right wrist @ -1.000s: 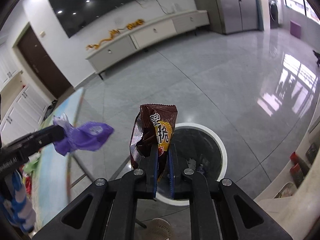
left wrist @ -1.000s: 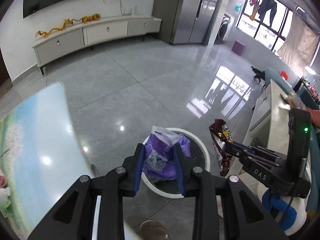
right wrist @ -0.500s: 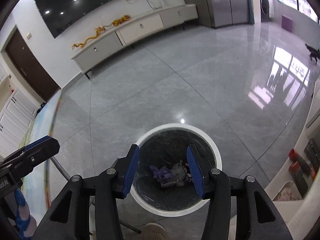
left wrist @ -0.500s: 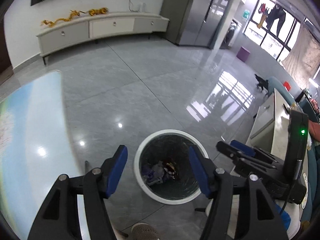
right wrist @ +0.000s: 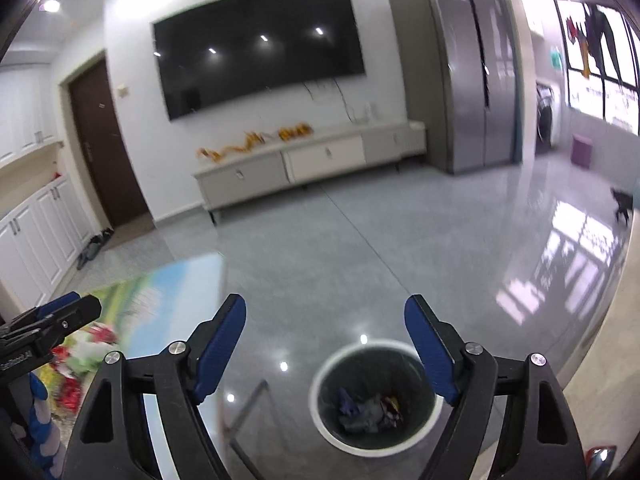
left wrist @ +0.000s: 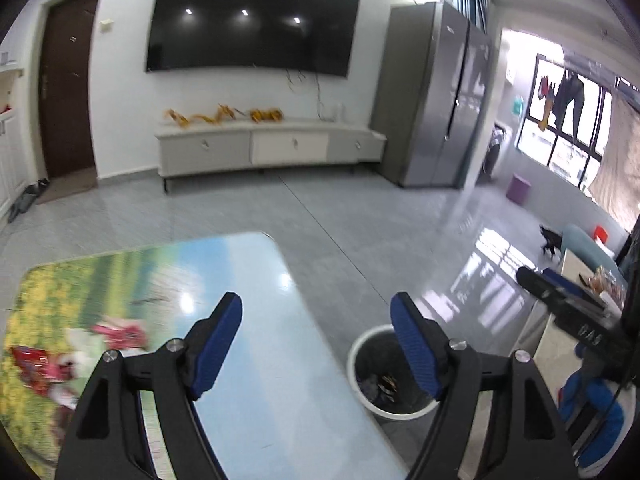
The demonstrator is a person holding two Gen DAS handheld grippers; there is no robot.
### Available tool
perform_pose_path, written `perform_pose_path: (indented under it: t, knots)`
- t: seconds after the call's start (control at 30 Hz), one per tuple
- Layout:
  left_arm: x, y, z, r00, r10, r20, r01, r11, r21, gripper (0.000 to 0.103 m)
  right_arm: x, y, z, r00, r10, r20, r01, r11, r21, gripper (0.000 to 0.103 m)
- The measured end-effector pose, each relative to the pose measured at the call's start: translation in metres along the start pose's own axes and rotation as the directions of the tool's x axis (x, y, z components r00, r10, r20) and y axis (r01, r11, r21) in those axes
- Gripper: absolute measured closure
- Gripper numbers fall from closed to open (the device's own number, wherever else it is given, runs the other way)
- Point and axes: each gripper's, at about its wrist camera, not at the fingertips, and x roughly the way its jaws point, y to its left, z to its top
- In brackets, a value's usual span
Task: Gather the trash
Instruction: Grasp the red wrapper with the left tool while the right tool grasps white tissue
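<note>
Partly cut off, the glossy table with a printed landscape top (left wrist: 256,280) carries blurred red-and-white wrappers (left wrist: 116,332) near its left edge. Beside it, the round white-rimmed bin (right wrist: 320,416) holds crumpled trash (right wrist: 368,410). Left gripper (left wrist: 316,344) and right gripper (right wrist: 326,348) gape wide, empty.

bin (right wrist: 376,396) right of table (left wrist: 260,360) (wrappers (left wrist: 116,334) on it)

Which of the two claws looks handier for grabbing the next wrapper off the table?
Probably the left gripper: its open jaws hang over the table, with the red wrappers just to its left. The right gripper, also open, hangs over the floor by the trash bin.
</note>
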Motion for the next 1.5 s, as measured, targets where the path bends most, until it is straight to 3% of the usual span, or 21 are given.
perform_pose_path:
  t: [0.17,0.33,0.47,0.63,0.8,0.97,1.13,1.27,1.37,1.5]
  knots:
    - [-0.058,0.056,0.003,0.996,0.065,0.062,-0.063,0.998,-0.019,0.028,-0.048,0.046,0.023,0.993,0.082,0.085,-0.078,0.995,-0.055,0.022]
    - [-0.108,0.125,-0.003,0.98,0.17,0.102,-0.163,0.984,-0.074,0.028,-0.074,0.095,0.04,0.983,0.135,0.127,-0.119,0.985,-0.123,0.022]
    - [-0.142,0.18,-0.011,0.959,0.257,0.12,-0.242,0.962,-0.122,0.028,-0.081,0.132,0.047,0.973,0.181,0.142,-0.156,0.973,-0.167,0.022]
    - [-0.16,0.231,-0.028,0.947,0.302,0.107,-0.282,0.945,-0.168,0.028,-0.068,0.177,0.045,0.963,0.247,0.112,-0.221,0.953,-0.206,0.022]
    - [-0.14,0.258,-0.067,0.96,0.279,0.017,-0.271,0.945,-0.184,0.028,-0.038,0.22,0.031,0.953,0.301,0.022,-0.287,0.927,-0.24,0.022]
    - [-0.095,0.268,-0.117,0.971,0.211,-0.114,-0.231,0.95,-0.21,0.032,0.005,0.253,0.006,0.943,0.318,-0.095,-0.332,0.906,-0.265,0.022]
    - [-0.053,0.268,-0.147,0.964,0.163,-0.212,-0.208,0.955,-0.211,0.05,0.057,0.29,-0.027,0.918,0.321,-0.231,-0.377,0.888,-0.263,0.022]
    - [-0.034,0.274,-0.16,0.957,0.141,-0.252,-0.2,0.953,-0.227,0.054,0.096,0.32,-0.061,0.889,0.316,-0.332,-0.409,0.873,-0.263,0.024]
    - [-0.028,0.281,-0.165,0.956,0.13,-0.263,-0.194,0.952,-0.238,0.059,0.123,0.337,-0.084,0.869,0.305,-0.389,-0.423,0.867,-0.265,0.029]
    - [-0.022,0.287,-0.169,0.957,0.114,-0.267,-0.183,0.951,-0.248,0.07,0.153,0.348,-0.105,0.842,0.291,-0.455,-0.433,0.867,-0.246,0.046]
